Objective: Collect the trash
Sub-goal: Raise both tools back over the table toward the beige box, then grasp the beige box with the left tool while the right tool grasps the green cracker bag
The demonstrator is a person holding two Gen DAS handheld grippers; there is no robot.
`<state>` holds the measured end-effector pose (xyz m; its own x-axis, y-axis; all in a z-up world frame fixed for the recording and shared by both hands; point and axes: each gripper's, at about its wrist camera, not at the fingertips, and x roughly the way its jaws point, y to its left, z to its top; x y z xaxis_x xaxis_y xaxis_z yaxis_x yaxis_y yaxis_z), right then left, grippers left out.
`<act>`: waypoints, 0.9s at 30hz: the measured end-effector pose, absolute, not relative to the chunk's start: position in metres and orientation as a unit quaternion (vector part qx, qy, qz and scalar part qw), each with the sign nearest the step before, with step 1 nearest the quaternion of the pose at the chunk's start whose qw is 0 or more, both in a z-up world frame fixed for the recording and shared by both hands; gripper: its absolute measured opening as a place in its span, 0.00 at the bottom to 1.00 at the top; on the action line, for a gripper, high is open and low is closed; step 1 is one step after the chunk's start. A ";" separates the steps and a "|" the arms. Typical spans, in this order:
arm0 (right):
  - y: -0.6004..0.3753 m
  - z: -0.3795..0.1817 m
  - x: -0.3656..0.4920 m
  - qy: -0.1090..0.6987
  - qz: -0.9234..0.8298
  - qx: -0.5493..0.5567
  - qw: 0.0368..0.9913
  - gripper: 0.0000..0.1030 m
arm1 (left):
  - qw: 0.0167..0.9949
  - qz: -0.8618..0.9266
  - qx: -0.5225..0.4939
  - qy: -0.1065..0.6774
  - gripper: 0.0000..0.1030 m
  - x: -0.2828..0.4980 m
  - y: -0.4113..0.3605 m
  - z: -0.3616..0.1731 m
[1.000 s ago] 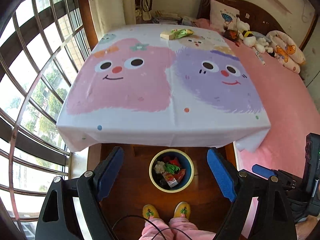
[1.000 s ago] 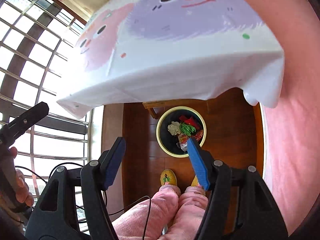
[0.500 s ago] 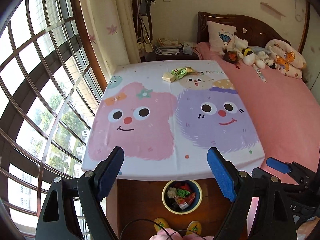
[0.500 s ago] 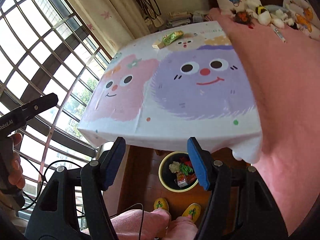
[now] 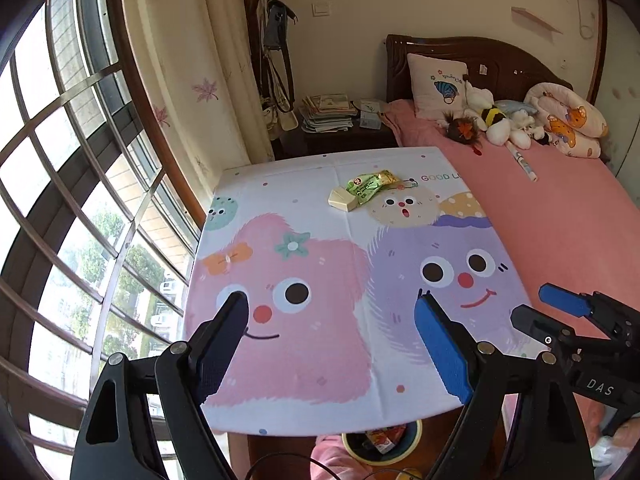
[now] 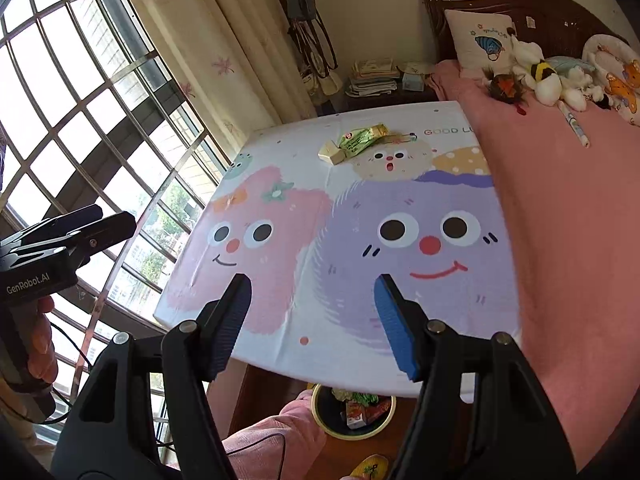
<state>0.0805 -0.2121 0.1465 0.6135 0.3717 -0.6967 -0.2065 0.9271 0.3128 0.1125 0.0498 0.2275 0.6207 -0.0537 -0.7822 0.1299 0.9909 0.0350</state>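
Both tongs (image 5: 332,344) (image 6: 312,320) gape; wrapper (image 5: 370,185) lies diagonally.

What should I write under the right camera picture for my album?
Open right gripper above the cartoon tablecloth, green wrapper at the far end.

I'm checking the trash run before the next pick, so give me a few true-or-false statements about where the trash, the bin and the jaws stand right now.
1. A green wrapper lies on the far part of the cartoon tablecloth. True.
2. The pale packet sits apart from the wrapper, by the window-side edge. False: it lies right against the wrapper; whether they touch I cannot tell.
3. The left gripper holds a piece of trash. False: its jaws stand open with nothing between them.
4. The bin on the floor already has trash in it. True.
5. The right gripper is clamped on the tablecloth. False: its jaws are open and above the cloth.
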 end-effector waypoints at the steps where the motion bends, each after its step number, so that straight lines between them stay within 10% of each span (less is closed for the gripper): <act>1: -0.208 0.147 0.094 0.407 0.158 0.100 0.894 0.60 | 0.898 -0.059 0.047 0.434 0.84 0.131 0.053 0.224; 27: -0.062 0.015 0.496 0.505 0.075 0.041 0.859 0.59 | 0.822 -0.122 0.032 0.555 0.79 0.502 0.126 0.001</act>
